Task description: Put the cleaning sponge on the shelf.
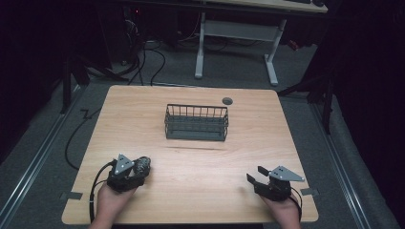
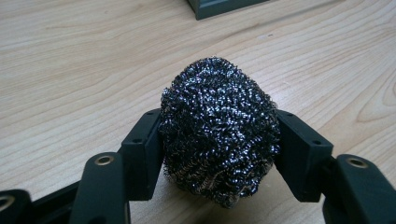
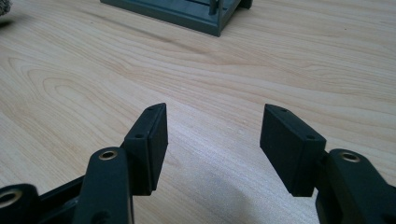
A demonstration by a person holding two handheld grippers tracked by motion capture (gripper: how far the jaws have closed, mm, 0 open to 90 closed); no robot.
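Left gripper (image 2: 219, 140) at lower left, jaws clamped on the steel scourer (image 2: 219, 130) (resting on the table (image 1: 200, 162)); right gripper (image 3: 212, 135) at lower right, jaws wide, nothing between.

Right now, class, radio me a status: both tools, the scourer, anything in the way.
Left tool shut on steel wool scourer. Right tool open, empty. Wire basket mid-table, bare wood between.
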